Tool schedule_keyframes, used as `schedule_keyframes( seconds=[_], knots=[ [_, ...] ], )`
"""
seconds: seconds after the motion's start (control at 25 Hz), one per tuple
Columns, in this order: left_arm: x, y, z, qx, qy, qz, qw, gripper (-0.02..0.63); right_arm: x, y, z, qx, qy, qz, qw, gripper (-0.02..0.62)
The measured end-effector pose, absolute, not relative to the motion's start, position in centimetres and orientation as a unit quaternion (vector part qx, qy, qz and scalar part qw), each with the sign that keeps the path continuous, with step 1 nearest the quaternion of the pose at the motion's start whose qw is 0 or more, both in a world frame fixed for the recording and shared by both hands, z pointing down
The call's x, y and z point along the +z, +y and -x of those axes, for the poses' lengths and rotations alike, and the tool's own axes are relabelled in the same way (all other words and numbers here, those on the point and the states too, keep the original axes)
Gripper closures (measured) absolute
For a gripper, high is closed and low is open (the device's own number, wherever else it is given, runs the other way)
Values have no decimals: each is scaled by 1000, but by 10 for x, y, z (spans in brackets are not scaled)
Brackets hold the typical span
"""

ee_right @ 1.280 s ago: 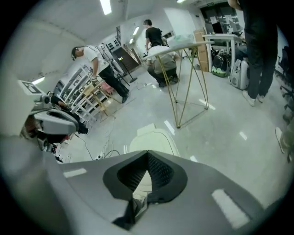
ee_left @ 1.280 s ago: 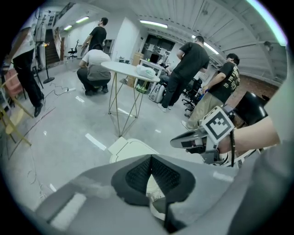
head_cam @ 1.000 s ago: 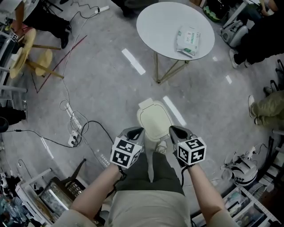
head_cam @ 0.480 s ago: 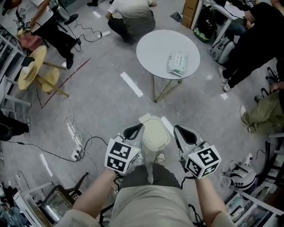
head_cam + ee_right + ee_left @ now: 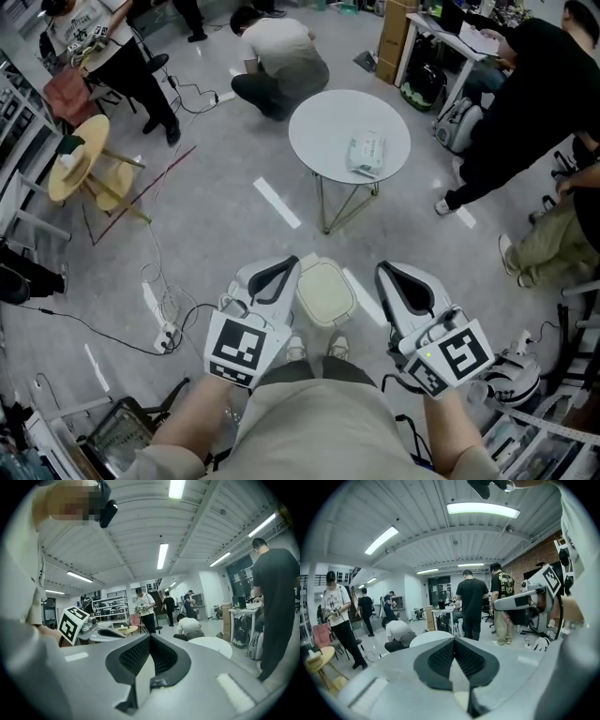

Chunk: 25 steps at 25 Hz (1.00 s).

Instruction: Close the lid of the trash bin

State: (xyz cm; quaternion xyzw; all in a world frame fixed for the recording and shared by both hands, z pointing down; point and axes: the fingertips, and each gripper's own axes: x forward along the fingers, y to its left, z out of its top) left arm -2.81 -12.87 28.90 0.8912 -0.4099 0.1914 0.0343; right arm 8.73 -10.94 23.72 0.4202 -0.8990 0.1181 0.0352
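In the head view the small trash bin [image 5: 325, 292] stands on the floor just beyond the person's feet, its cream lid lying flat on top. My left gripper [image 5: 284, 267] is held up to the left of the bin and my right gripper [image 5: 388, 273] to its right, both well above it and touching nothing. The left gripper view looks level across the room, with the left gripper [image 5: 453, 641] shut and empty. The right gripper view is the same, with the right gripper [image 5: 150, 639] shut with nothing in it. The bin is hidden in both gripper views.
A round white table [image 5: 349, 130] with a packet [image 5: 365, 155] stands beyond the bin. A person crouches [image 5: 279, 54] behind it, and others stand or sit at right [image 5: 525, 94]. Cables and a power strip [image 5: 167, 333] lie at left, near a wooden stool [image 5: 82, 159].
Both grippers have risen toward the camera and spread apart, away from the bin. The head view has tilted up, showing more of the room. The lid lies flat throughout.
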Motion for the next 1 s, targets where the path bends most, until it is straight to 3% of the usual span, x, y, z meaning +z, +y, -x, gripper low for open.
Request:
schedule_keyframes(
  seconds=[0.2, 0.44, 1.0],
  knots=[
    [243, -112, 33, 166, -413, -895, -14, 603, 191, -84, -74, 80, -913, -400, 18, 592],
    [208, -91, 46, 106, -437, -893, -2, 603, 172, -68, -60, 63, -918, -391, 11, 592],
    [191, -78, 63, 106, -436, -893, -19, 603, 164, -65, -45, 37, -918, -395, 18, 592]
  ],
)
